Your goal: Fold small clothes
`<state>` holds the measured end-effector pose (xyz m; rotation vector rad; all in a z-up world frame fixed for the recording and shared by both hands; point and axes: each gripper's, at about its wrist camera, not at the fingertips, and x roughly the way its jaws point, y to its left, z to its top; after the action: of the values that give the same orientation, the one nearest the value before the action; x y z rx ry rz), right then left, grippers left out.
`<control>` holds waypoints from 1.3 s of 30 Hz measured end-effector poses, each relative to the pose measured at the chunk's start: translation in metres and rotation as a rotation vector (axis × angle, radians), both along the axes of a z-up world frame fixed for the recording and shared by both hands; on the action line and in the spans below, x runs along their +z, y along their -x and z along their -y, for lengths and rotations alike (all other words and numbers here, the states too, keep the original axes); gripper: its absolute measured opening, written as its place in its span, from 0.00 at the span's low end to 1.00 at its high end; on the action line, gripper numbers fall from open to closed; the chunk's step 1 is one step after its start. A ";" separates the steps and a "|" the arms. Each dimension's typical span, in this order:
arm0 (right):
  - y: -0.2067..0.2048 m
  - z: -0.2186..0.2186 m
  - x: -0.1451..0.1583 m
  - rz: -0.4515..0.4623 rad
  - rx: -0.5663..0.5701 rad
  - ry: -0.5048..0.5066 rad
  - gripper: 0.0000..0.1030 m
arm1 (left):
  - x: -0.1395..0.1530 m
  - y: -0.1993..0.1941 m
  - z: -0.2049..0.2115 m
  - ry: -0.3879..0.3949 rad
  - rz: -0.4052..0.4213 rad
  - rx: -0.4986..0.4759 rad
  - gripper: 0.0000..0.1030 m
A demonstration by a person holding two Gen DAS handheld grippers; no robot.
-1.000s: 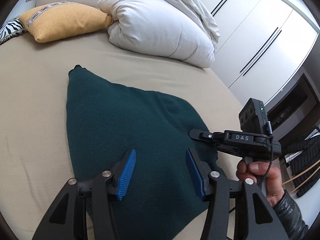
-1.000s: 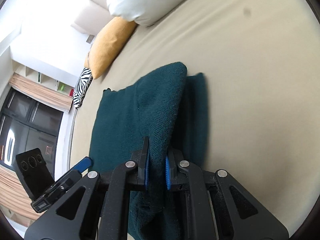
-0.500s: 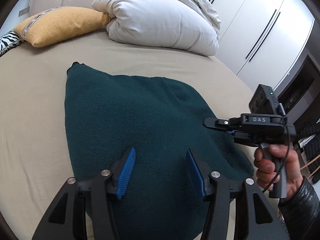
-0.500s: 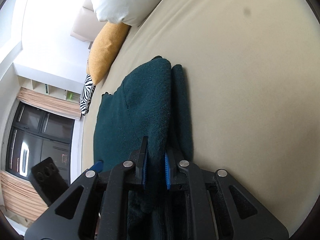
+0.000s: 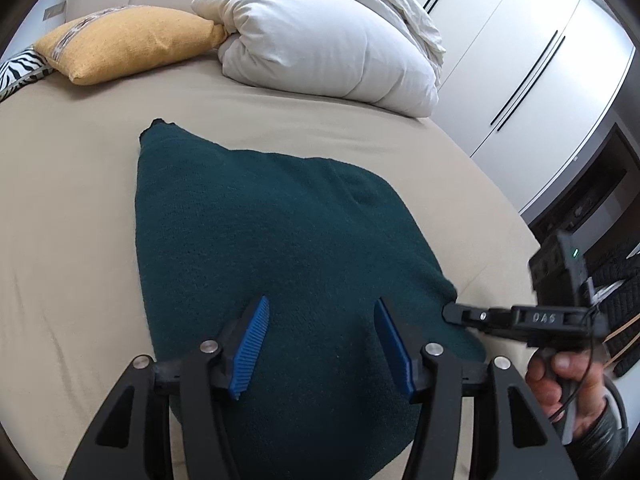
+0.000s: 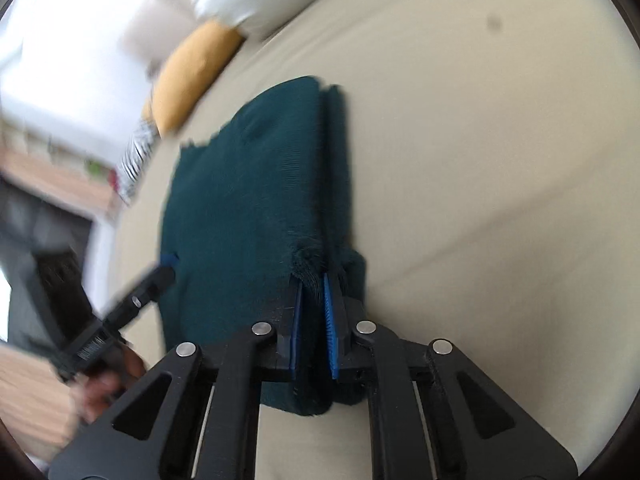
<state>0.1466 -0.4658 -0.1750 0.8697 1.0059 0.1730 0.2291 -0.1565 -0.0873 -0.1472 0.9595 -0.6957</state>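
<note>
A dark green knit garment (image 5: pixel 276 248) lies folded on the beige bed. My left gripper (image 5: pixel 320 340) is open and empty, hovering over the garment's near part. My right gripper (image 6: pixel 312 308) has its blue pads close together on the garment's near right edge (image 6: pixel 308 260); it also shows at the right of the left wrist view (image 5: pixel 452 314), at the garment's right corner. In the right wrist view the garment (image 6: pixel 248 208) shows two stacked layers along its right edge. The left gripper (image 6: pixel 160 272) shows blurred at the left there.
A white folded duvet (image 5: pixel 328 36) and a mustard cushion (image 5: pixel 128 40) sit at the head of the bed, with a zebra-print cushion (image 5: pixel 16 74) at far left. White wardrobe doors (image 5: pixel 520 48) stand to the right. The bed sheet (image 6: pixel 480 160) stretches to the right of the garment.
The right gripper moved right and toward the bed's near edge with the garment edge, laying the fold flatter. The right wrist view swung and blurred. The left gripper stayed open above the garment.
</note>
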 end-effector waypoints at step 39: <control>-0.031 -0.019 0.027 0.056 0.111 0.042 0.01 | -0.017 -0.046 0.012 -0.141 0.007 -0.011 0.57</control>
<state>0.1778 -0.4467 -0.1484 0.7676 1.0025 0.2676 0.2751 -0.1684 -0.1045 -0.0147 0.9996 -0.6359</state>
